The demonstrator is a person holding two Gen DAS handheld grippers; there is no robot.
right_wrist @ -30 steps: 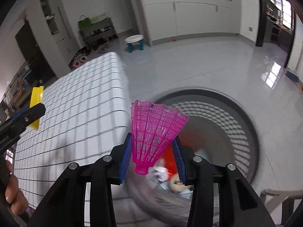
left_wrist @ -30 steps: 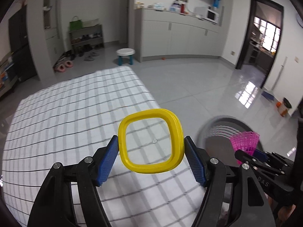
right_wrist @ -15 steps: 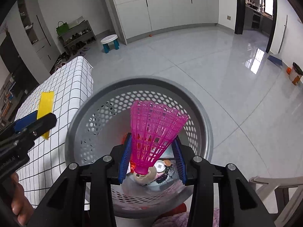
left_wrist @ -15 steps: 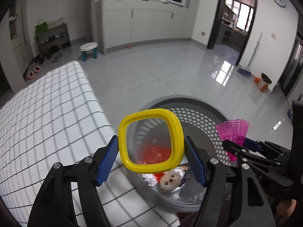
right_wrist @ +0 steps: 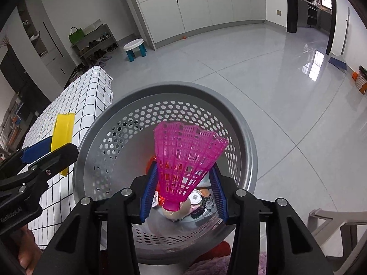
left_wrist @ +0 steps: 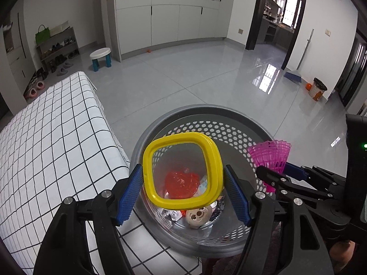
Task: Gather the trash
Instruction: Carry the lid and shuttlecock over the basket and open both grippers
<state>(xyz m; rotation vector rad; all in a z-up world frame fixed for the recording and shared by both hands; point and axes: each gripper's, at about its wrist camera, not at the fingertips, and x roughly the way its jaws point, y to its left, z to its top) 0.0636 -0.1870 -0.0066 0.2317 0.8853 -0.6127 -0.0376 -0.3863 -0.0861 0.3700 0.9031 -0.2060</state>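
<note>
Yellow lid (left_wrist: pixel 182 170) and pink shuttlecock (right_wrist: pixel 183 162) hang over my bin (right_wrist: pixel 243 133); both grippers' jaws are opening, releasing them onto earlier trash at 6 o'clock.

Both wrist cameras look steeply down (close) into one shared basket (left_wrist: pixel 229 114).

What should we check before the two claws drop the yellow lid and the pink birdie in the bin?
1. Yellow lid over the grey bin: ok.
2. Pink birdie over the bin's opening: ok.
3. Left claw letting go: ok, its jaws are opening and the lid looks free on the right side.
4. Right claw letting go: ok, its jaws are opening, birdie between them.
5. Room in the bin: ok, only a few scraps at the bottom.
6. The two claws apart from each other: ok.
</note>
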